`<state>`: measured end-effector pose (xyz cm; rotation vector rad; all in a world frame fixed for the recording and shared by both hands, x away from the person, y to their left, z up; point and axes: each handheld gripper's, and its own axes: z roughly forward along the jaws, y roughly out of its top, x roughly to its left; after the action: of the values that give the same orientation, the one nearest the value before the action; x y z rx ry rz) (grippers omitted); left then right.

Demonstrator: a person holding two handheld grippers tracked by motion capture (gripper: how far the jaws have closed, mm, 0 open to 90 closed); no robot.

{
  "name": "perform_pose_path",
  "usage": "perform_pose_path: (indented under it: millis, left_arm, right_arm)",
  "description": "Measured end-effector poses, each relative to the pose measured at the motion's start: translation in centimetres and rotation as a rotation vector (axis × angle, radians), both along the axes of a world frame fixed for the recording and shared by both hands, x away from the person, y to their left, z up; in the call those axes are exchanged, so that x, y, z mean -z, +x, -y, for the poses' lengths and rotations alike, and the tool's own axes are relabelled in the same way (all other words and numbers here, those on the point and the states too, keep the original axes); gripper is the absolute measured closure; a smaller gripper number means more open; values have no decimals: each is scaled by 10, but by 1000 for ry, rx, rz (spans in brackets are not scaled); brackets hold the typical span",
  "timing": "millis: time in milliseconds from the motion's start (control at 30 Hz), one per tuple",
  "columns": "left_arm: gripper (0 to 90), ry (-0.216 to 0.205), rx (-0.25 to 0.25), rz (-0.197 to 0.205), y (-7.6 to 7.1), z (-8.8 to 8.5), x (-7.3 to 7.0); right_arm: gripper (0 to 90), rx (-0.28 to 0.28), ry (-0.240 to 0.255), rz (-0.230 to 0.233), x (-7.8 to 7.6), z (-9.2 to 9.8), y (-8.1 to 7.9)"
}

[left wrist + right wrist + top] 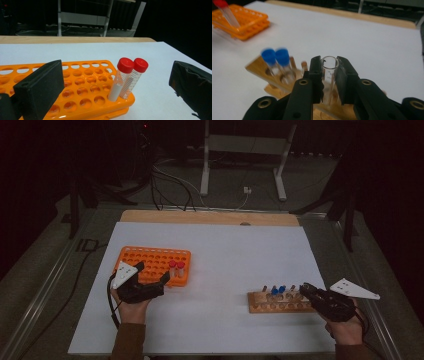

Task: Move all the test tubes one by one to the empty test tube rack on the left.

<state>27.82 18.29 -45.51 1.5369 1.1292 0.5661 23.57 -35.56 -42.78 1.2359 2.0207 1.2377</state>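
The right gripper (329, 75) clamps an open glass tube (329, 72) standing in the wooden rack (280, 304), just beside two blue-capped tubes (275, 60). Well apart from that rack, the left gripper (150, 274) rests with jaws spread at the orange rack (82, 87), holding nothing; two red-capped tubes (128, 75) stand there.

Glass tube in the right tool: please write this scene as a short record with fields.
held thing: open glass tube, no cap, upright
right tool: shut on the glass tube, both pads against its sides
tube place: at the wooden rack, right side of the table
same rack: two blue-capped tubes
left tool: open, at the orange rack, holding nothing
orange rack: two red-capped tubes at its corner
surface: white sheet
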Motion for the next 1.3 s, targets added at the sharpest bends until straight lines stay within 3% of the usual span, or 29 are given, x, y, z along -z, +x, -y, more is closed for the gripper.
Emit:
perform_pose_path:
  millis: [200,433,567,900,1167,1300]
  left_arm:
    - [15,7,12,5,0,3,0]
    - [37,47,36,22,-1,9,-7]
    - [40,54,52,35,-3,12,-8]
    - [27,46,152,64,-3,28,-17]
    - [28,52,215,78,-7,55,-28]
    - [52,49,275,76,-12,75,-28]
  right_arm:
    - [763,7,-3,65,-28,-1,-2]
    - [763,-15,21,107,-48,-13,13]
    - [763,-38,33,116,-53,-28,23]
    - [762,-112,54,118,-59,-68,39]
    - [762,-155,59,111,-62,-94,48]
    - [762,-183,62,97,-57,-110,47]
